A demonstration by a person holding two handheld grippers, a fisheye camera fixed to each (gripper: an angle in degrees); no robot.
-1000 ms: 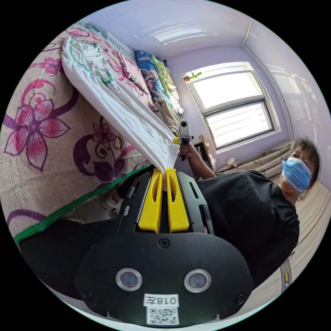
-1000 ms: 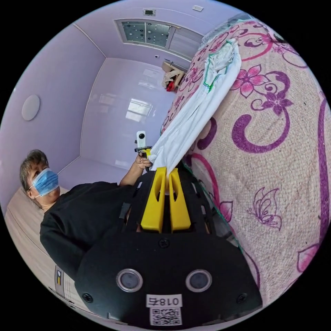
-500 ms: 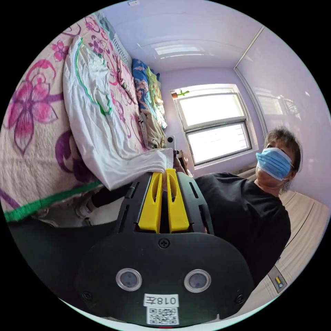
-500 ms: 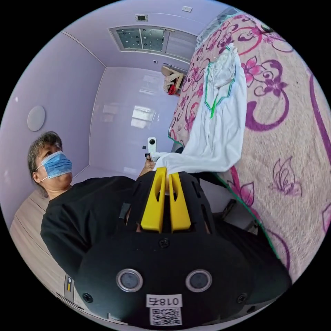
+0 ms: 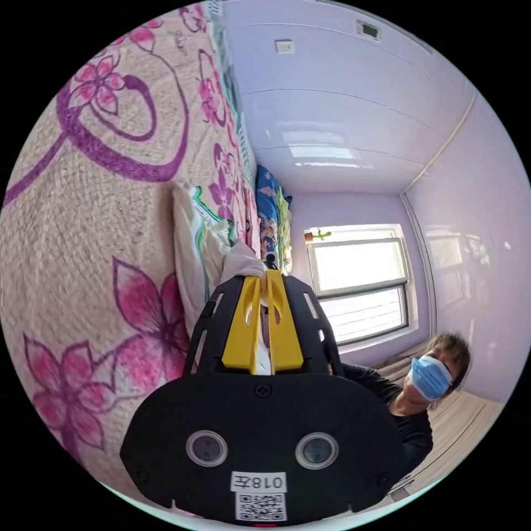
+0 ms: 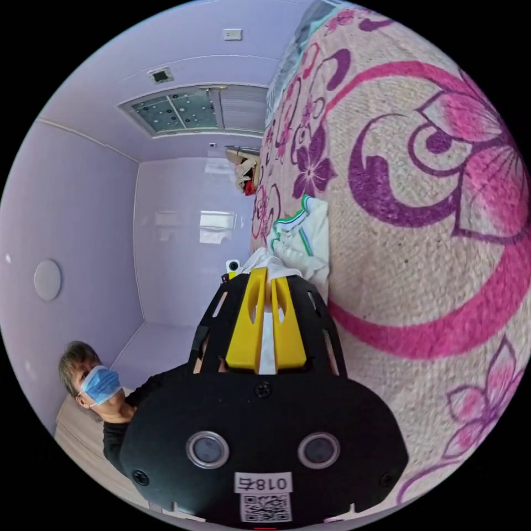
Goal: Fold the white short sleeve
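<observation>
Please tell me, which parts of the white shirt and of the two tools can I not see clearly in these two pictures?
- Left gripper view: the left tool hides the near part of the white shirt and the cloth at its tips.
- Right gripper view: the right tool covers the shirt's near edge; how neatly the layers lie cannot be told.
- Right gripper view: the other tool is too small to judge.

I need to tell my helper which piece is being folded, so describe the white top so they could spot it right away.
Start from the bedspread, beige with big pink and purple flowers. Lying on it is the white short sleeve, bunched into a small heap, with the left gripper and right gripper each shut on white fabric. Its plain white cloth with thin green trim sets it apart from the flowered cover and the colourful bedding beyond.
</observation>
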